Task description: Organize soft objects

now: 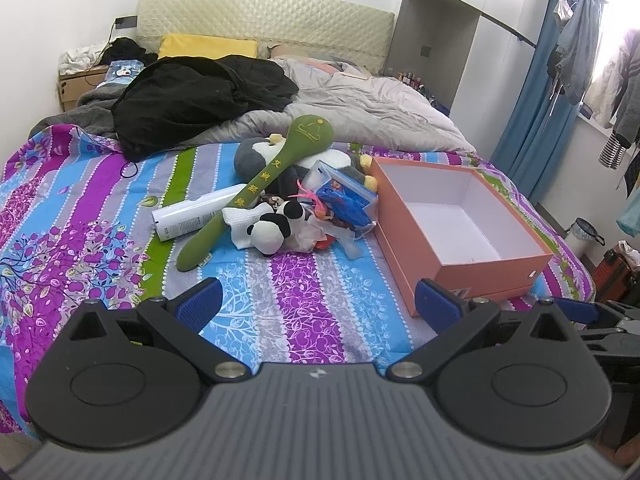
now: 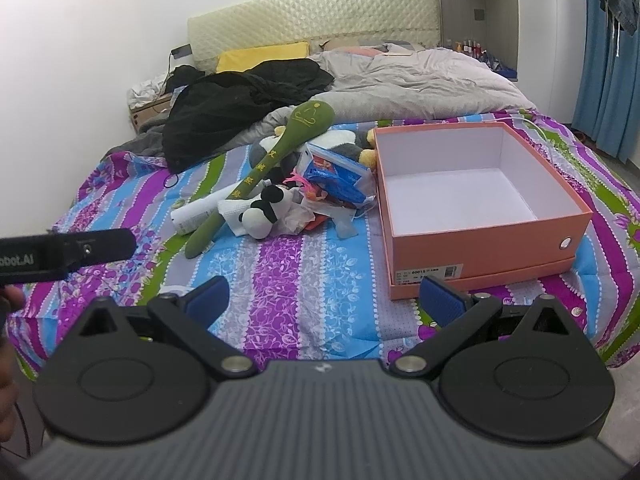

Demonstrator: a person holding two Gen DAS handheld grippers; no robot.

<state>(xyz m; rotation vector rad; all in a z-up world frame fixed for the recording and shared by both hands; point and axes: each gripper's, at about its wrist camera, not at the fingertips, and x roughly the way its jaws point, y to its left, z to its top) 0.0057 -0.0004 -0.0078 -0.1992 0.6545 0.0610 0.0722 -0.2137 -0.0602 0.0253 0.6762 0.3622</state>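
Observation:
A heap of soft toys lies mid-bed: a long green plush spoon (image 1: 256,192) (image 2: 260,172), a small panda plush (image 1: 274,230) (image 2: 262,212), a grey-and-white penguin plush (image 1: 256,154) behind, and a clear bag of blue and orange items (image 1: 340,196) (image 2: 332,180). An empty orange box (image 1: 460,216) (image 2: 476,196) with a white inside stands to the right of the heap. My left gripper (image 1: 318,304) hovers open over the near bedspread, holding nothing. My right gripper (image 2: 324,298) is open too, just before the box's near corner.
A white spray can (image 1: 192,216) (image 2: 196,212) lies left of the toys. Black clothing (image 1: 192,96) and a grey duvet (image 1: 360,112) fill the far half of the bed. The striped bedspread (image 1: 304,300) lies under both grippers. Blue curtains (image 1: 536,92) hang at right.

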